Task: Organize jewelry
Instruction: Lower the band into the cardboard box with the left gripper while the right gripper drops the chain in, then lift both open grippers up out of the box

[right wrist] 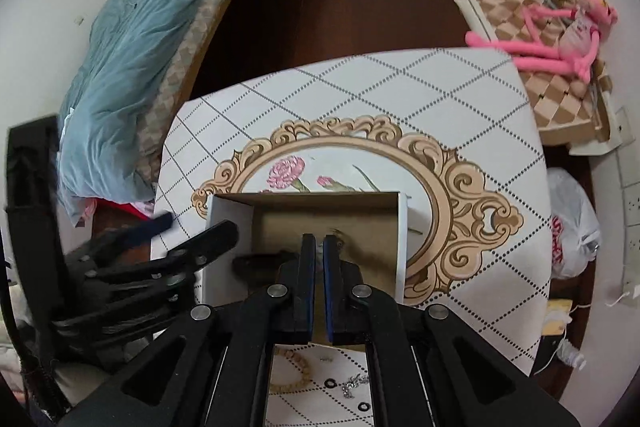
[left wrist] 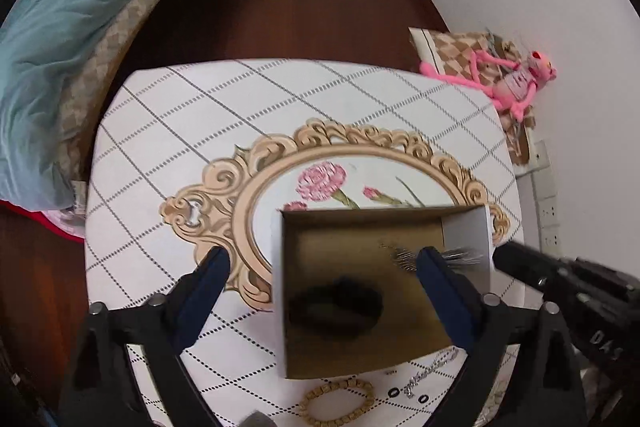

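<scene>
An open cardboard box [left wrist: 278, 267] stands on the patterned table [left wrist: 200, 107]. Inside it lie a dark fuzzy hair band [left wrist: 336, 307] and a blurred silver piece [left wrist: 404, 257]. My left gripper [left wrist: 323, 255] is open wide and holds nothing; one finger is outside the box's left wall, the other over its inside. My right gripper [right wrist: 319, 241] is shut to a thin slit over the box [right wrist: 402, 239], and the silver piece [right wrist: 339, 235] lies just past its tips. Near the table's front edge lie a wooden bead bracelet [left wrist: 336, 401], a silver chain [left wrist: 432, 367] and small black rings [left wrist: 394, 392].
A bed with a blue duvet [left wrist: 60, 27] borders the table on the left. A pink plush toy [left wrist: 516, 83] lies on a checked box by the right wall. A plastic bag [right wrist: 572, 227] sits on the floor at the right. Dark wooden floor lies beyond the table.
</scene>
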Demonstrator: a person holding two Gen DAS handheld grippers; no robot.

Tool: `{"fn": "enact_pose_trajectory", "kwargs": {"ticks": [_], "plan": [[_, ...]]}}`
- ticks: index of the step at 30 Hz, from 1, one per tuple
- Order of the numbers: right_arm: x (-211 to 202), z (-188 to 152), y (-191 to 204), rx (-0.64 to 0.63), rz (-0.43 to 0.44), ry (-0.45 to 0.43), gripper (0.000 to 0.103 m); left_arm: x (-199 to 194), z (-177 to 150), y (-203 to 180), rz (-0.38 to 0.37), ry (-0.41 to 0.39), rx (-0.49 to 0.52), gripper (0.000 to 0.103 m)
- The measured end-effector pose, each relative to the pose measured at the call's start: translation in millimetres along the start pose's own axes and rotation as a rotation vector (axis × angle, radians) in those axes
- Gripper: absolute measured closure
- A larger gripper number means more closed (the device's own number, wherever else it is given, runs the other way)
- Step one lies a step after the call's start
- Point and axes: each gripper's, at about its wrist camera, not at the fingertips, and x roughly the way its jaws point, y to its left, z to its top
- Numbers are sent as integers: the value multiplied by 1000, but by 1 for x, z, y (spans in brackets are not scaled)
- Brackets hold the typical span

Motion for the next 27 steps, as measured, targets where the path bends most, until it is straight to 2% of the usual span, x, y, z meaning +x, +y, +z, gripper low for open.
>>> {"fn": "enact_pose_trajectory", "kwargs": {"ticks": [1,3,7,8,9,14,17,22,27], "plan": [[0,-1,-1,-2,-4,4,91,-2,0,2,9,-5,0,7],[-1,-4,-3,-6,-24,4,66,-5,1,5,39,-10,0,7],[-5,-13,-1,-36,-99,-13,37,-12,-6,14,101,-46,-14,6],[-4,-18,-1,-41,-136,-14,21,-14,-10,17,114,-64,-14,5],[-3,-21,-1,-47,-165,-15,10,-17,-15,19,133,-83,-20,5],[14,-48,4,-80,-278,-10,8,-19,-39,25,199,-124,-11,4],[20,-60,1,-72,-304,-6,8,-16,-50,24,231,-104,8,4],[17,-72,3,-69,-338,-31,8,-25,-65,22,242,-104,9,4],[-3,-80,12,-80,-355,-79,8,-50,-80,17,261,-153,1,4]]}}
